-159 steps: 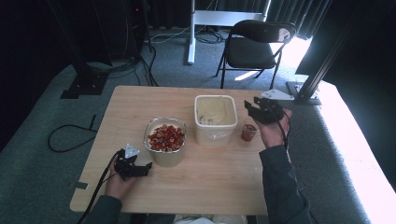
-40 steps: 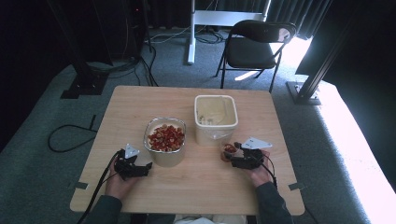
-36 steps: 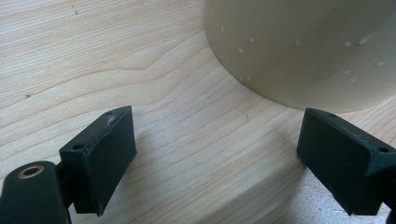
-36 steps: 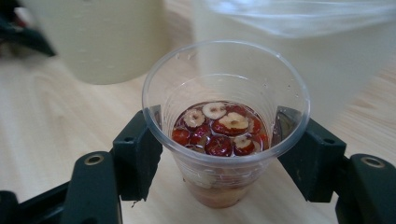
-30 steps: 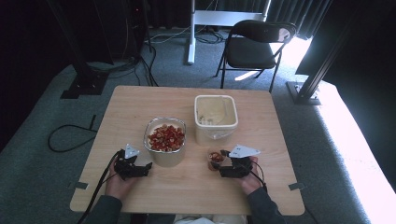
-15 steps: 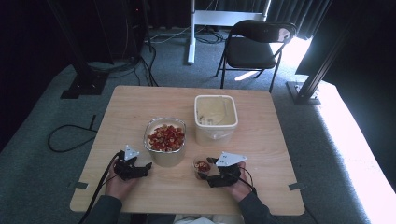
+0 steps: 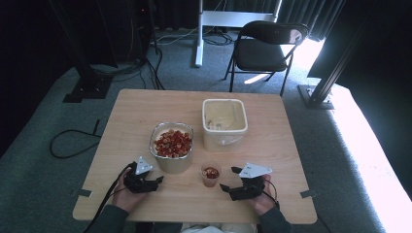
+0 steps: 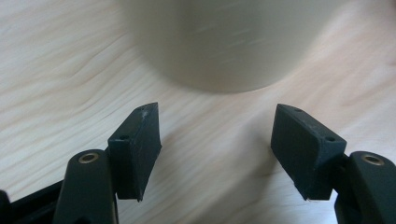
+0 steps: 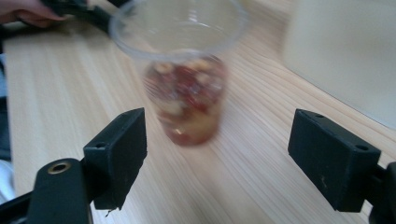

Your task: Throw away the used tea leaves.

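Observation:
A small clear plastic cup (image 7: 210, 174) holding red and pale pieces stands on the wooden table (image 7: 145, 107), just right of a glass bowl (image 7: 172, 145) full of the same red pieces. My right gripper (image 7: 228, 178) lies just right of the cup. It is open, its jaws have just been opening, and the cup (image 9: 187, 93) stands free a little beyond them. My left gripper (image 7: 158, 180) rests at the bowl's near left. Its jaws have just been closing but still stand apart with nothing between them. The bowl's wall (image 8: 219, 42) is straight ahead of my left gripper (image 8: 215, 114).
A white square tub (image 7: 224, 124) stands behind the cup, right of the bowl. A black folding chair (image 7: 267, 46) and a white desk leg stand beyond the table's far edge. Cables trail over the grey floor at the left.
My right gripper brought the cup leftward along the table's front to a spot beside the bowl, let go of it and drew back a little. The left hand has hardly shifted.

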### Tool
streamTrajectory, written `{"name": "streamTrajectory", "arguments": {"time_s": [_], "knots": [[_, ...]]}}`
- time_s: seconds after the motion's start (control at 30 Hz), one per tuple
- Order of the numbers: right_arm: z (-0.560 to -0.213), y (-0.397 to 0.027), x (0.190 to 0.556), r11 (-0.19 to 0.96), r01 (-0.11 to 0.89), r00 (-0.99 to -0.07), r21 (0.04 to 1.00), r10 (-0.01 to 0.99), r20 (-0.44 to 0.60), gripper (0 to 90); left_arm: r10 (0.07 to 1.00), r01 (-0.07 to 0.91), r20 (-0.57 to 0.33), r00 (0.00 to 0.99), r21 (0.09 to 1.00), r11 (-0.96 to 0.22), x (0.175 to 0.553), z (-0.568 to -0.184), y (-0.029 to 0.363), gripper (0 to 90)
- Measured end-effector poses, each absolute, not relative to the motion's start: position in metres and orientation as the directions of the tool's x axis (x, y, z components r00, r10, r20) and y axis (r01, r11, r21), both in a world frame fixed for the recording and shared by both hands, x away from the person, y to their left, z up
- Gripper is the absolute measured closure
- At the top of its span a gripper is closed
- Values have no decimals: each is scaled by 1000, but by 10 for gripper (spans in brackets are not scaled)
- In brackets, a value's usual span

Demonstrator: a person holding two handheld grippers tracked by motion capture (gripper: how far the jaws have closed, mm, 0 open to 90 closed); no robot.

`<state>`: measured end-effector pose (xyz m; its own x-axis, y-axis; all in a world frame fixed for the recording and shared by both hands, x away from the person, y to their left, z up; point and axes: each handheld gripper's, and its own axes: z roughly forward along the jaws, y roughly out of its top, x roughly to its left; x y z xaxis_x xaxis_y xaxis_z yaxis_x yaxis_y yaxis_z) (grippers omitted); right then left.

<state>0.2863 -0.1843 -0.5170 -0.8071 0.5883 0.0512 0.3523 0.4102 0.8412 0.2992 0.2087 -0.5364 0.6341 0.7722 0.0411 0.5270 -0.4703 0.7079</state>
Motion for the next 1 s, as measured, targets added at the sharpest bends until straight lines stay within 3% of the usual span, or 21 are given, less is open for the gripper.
{"name": "streamTrajectory", "arguments": {"time_s": [0.3,0.57,0.67,1.0], "knots": [[-514,-231,279,339,397,-713,853,699,55,194,632,420,-71,772,803,-423,288,-522,188,328],[-512,-252,275,275,411,-657,869,751,73,197,532,333,-73,843,848,-413,287,-515,157,284],[-514,-256,275,256,416,-645,872,759,85,197,503,335,-116,856,866,-370,291,-512,141,265],[-517,-257,274,246,426,-642,871,760,99,197,457,240,-52,888,900,-365,293,-513,107,260]]}}
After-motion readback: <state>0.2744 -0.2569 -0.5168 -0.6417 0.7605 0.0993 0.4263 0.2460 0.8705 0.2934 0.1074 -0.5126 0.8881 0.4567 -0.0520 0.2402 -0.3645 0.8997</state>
